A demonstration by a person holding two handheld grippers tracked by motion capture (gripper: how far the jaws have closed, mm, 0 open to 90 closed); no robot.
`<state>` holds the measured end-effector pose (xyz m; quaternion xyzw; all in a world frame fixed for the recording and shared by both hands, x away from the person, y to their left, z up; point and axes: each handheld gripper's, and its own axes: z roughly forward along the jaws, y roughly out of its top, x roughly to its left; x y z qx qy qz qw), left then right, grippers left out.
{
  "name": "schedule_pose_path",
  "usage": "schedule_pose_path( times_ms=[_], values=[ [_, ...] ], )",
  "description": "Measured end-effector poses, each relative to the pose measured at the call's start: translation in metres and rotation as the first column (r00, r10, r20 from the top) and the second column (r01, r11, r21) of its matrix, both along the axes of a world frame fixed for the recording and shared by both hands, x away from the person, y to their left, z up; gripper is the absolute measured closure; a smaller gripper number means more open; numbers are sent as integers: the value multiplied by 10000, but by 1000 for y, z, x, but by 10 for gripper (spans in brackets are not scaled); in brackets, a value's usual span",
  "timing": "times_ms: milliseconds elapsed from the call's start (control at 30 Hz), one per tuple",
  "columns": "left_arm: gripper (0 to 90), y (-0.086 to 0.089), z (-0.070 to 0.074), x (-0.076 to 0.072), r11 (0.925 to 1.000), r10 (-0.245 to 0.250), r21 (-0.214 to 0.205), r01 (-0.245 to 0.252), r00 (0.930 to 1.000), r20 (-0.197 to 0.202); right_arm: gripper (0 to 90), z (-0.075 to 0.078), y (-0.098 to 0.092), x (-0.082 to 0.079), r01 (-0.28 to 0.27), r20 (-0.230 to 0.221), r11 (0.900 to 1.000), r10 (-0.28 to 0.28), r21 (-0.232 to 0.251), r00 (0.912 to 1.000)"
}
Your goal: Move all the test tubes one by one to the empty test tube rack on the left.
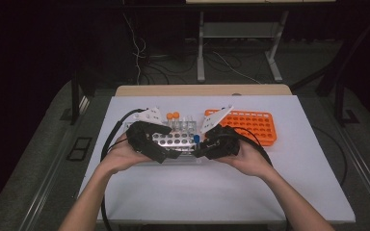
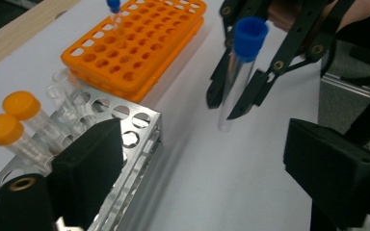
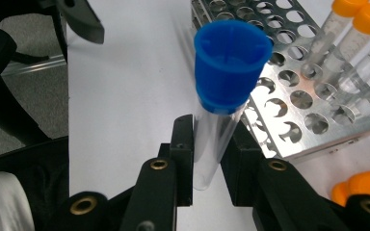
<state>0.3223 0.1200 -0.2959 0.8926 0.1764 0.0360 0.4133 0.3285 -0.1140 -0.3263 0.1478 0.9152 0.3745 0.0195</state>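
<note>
Beside the metal rack [image 2: 125, 139], just off its near corner, the right claw [image 3: 211, 159] pinches a blue-capped tube [image 3: 221, 96] upright above the bench [image 1: 212, 187]. The left claw [image 2: 197, 159] stands spread with nothing between its jaws. 2 orange-capped tubes [image 2: 14, 120] sit in the metal rack; 1 blue-capped tube [image 2: 114, 9] already stands in the orange rack [image 2: 139, 43]. The held tube looks lifted out and not yet placed.

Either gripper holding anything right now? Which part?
Right gripper clamps the blue-capped tube on its clear body below the cap. Left gripper holds nothing; jaws open.
</note>
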Motion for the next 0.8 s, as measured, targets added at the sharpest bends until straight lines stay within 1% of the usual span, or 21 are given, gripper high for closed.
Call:
schedule_pose_path(
  times_ms=[67,200,300,400,433,533,633,700,767,800],
  values=[
    [184,-3,3,0,9996,-245,125,245,9997,-59,756,-1,4,0,-62,-43,10000,62,-63,10000],
    [281,-10,10,3,9960,-717,532,721,9974,-111,755,-3,12,0,-285,79,9995,286,-160,9996],
    [351,-16,13,5,9928,-910,778,915,9958,-102,755,-5,18,-1,-393,60,9991,394,-174,9992],
    [410,-20,15,6,9882,-1162,992,1171,9931,-151,755,-6,23,-2,-515,78,9985,516,-190,9986],
    [430,-22,16,7,9855,-1255,1135,1262,9920,-128,756,-6,25,-3,-551,76,9983,553,-181,9984],
    [499,-26,15,8,9794,-1472,1375,1480,9890,-161,756,-7,30,-4,-676,97,9975,678,-192,9977],
    [584,-27,13,9,9760,-1538,1518,1558,9878,-250,756,-9,33,-5,-746,158,9970,749,-208,9971],
    [624,-28,11,9,9740,-1611,1564,1641,9864,-317,755,-9,34,-5,-757,133,9970,759,-158,9970],
    [680,-28,10,10,9720,-1716,1566,1754,9844,-379,755,-10,35,-4,-803,172,9967,806,-135,9966],
    [710,-28,11,9,9695,-1805,1616,1842,9829,-374,755,-10,36,-4,-785,140,9968,787,-157,9968]
  ],
)
